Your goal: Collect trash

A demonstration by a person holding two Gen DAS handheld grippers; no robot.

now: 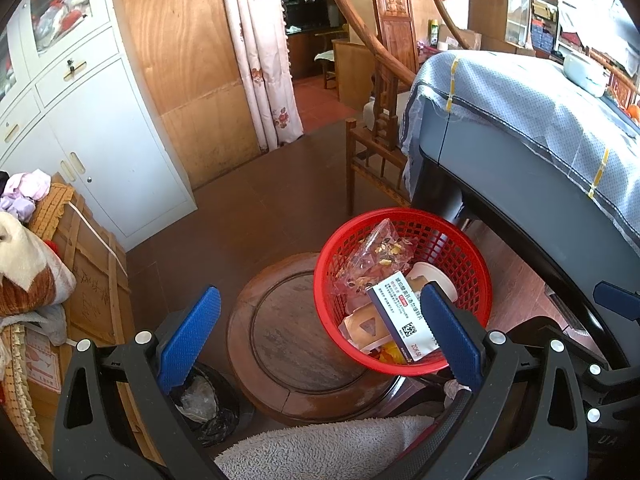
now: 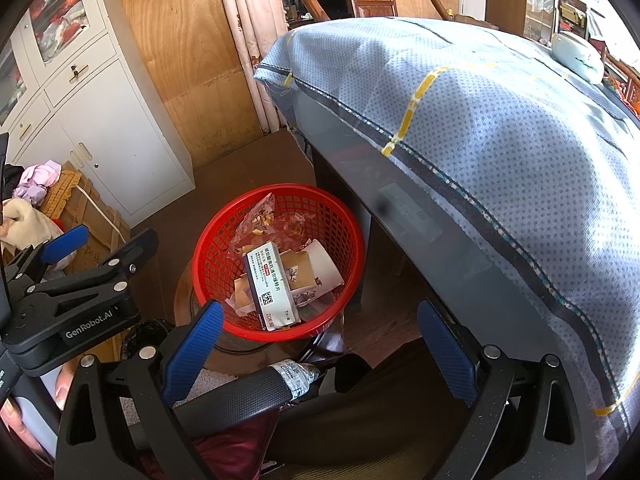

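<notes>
A red mesh basket (image 1: 460, 248) (image 2: 216, 256) stands on a round wooden stool (image 1: 280, 336). It holds a white and blue medicine box (image 1: 402, 322) (image 2: 270, 286), a clear plastic bag with crumbs (image 1: 380, 256) (image 2: 260, 220), a paper cup (image 2: 316, 272) and other scraps. My left gripper (image 1: 320, 340) is open and empty above the stool, its right finger over the basket's near rim. My right gripper (image 2: 320, 352) is open and empty, above and just short of the basket. The left gripper also shows at the left of the right wrist view (image 2: 76, 276).
A table with a blue dotted cloth (image 1: 540, 120) (image 2: 480, 140) rises right of the basket. A black bin with a liner (image 1: 204, 404) stands left of the stool. A white cabinet (image 1: 100, 140), a wooden crate (image 1: 88, 264) with clothes and a wooden chair (image 1: 384, 120) stand behind.
</notes>
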